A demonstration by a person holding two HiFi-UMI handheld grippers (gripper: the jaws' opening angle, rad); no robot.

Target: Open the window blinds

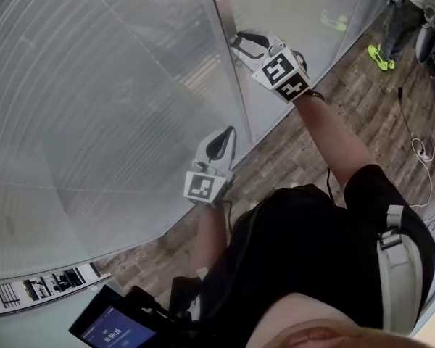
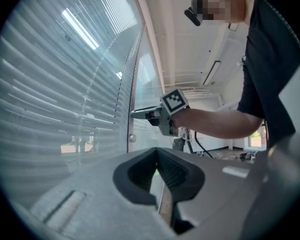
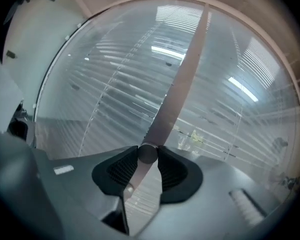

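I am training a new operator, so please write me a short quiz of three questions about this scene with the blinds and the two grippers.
1. True or false: the fingers of the right gripper are closed on a round knob on the window frame.
2. What is between the fingers of the left gripper? A. a cord. B. nothing. C. a handle.
3. Fill in: the slats of the blinds run ____ (horizontally or vertically).

Key: 1 true; 2 B; 3 horizontally.
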